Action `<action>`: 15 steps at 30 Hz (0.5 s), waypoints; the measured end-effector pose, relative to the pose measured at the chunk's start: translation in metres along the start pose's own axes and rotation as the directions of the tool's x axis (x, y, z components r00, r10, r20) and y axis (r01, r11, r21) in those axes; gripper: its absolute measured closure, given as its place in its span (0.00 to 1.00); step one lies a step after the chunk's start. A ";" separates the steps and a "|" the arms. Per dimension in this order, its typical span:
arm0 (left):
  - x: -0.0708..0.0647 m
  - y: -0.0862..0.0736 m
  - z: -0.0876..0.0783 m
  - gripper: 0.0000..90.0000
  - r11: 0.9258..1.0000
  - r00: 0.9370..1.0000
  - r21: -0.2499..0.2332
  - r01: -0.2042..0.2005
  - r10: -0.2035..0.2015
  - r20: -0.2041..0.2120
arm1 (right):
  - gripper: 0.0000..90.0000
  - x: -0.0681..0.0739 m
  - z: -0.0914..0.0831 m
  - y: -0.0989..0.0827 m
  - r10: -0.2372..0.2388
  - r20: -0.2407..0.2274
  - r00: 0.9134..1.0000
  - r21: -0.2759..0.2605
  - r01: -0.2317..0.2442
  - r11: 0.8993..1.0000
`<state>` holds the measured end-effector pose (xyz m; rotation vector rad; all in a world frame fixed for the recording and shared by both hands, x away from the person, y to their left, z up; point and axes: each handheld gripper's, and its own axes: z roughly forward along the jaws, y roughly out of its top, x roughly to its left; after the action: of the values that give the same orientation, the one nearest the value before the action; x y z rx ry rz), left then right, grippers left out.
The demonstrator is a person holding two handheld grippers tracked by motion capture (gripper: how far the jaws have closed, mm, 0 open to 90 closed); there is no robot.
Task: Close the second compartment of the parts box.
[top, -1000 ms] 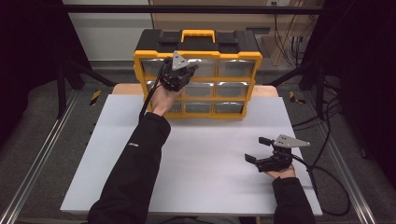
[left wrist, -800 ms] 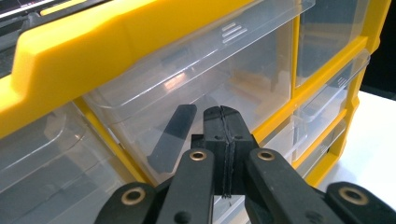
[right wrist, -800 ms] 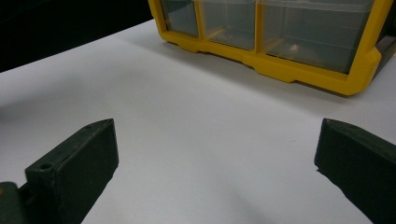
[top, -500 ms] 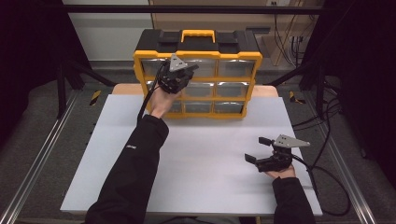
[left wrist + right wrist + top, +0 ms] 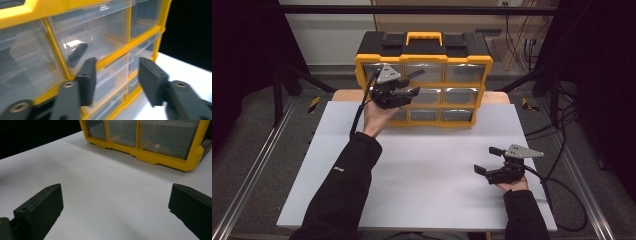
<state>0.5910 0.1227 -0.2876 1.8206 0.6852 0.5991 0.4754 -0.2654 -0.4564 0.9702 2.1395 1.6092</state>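
In front of the yellow drawer box (image 5: 424, 80), the left gripper (image 5: 409, 84) has just been opening, nothing between its jaws; the right gripper (image 5: 486, 161) rests released on the table (image 5: 422, 165).

place: lab | cues: black frame (image 5: 412, 9), rails (image 5: 252, 175), cables (image 5: 562, 125)
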 end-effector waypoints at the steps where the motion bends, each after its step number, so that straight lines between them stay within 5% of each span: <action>1: 0.000 -0.002 -0.003 0.48 1.000 1.000 -0.008 0.009 -0.009 0.011 | 0.00 0.000 0.000 0.000 0.001 0.000 1.000 0.001 -0.001 1.000; 7: -0.007 -0.009 -0.017 0.30 1.000 1.000 -0.021 -0.012 0.012 0.017 | 0.00 0.000 0.000 0.000 0.001 0.001 1.000 -0.001 -0.001 1.000; 15: -0.010 -0.021 -0.035 0.12 0.999 0.997 -0.031 0.033 -0.031 0.070 | 0.00 0.000 0.000 0.000 0.001 0.002 1.000 -0.001 -0.001 1.000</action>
<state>0.5565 0.1447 -0.2968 1.7889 0.6532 0.5205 0.4752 -0.2652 -0.4564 0.9720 2.1375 1.6087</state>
